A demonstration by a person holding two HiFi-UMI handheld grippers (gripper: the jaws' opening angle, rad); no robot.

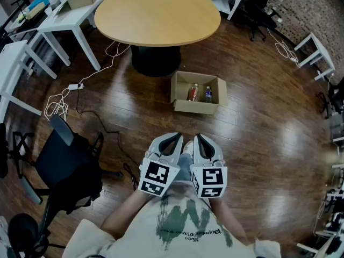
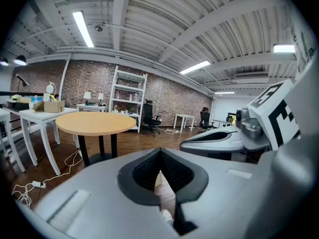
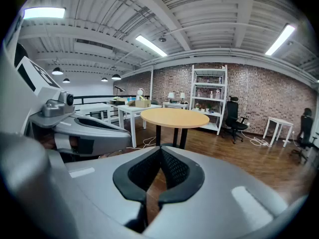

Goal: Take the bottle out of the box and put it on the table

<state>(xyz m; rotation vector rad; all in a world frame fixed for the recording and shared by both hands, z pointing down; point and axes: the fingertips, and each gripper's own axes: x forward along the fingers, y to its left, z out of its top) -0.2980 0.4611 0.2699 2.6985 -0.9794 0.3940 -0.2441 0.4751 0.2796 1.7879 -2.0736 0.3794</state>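
Head view steeply down; both claw views forward, apparently low; share round table [image 1: 156, 12].

- I hold two grippers: left gripper [image 1: 173, 138], right gripper [image 1: 201, 140].
- I count one cardboard box [image 1: 194, 108].
- Bottles in it, two: reddish bottle [image 1: 192, 93], clear bottle [image 1: 208, 95].
- I count one round table [image 1: 156, 15].

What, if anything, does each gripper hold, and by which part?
Nothing is held. The left gripper and the right gripper are both shut and empty. The bottles are in the box.
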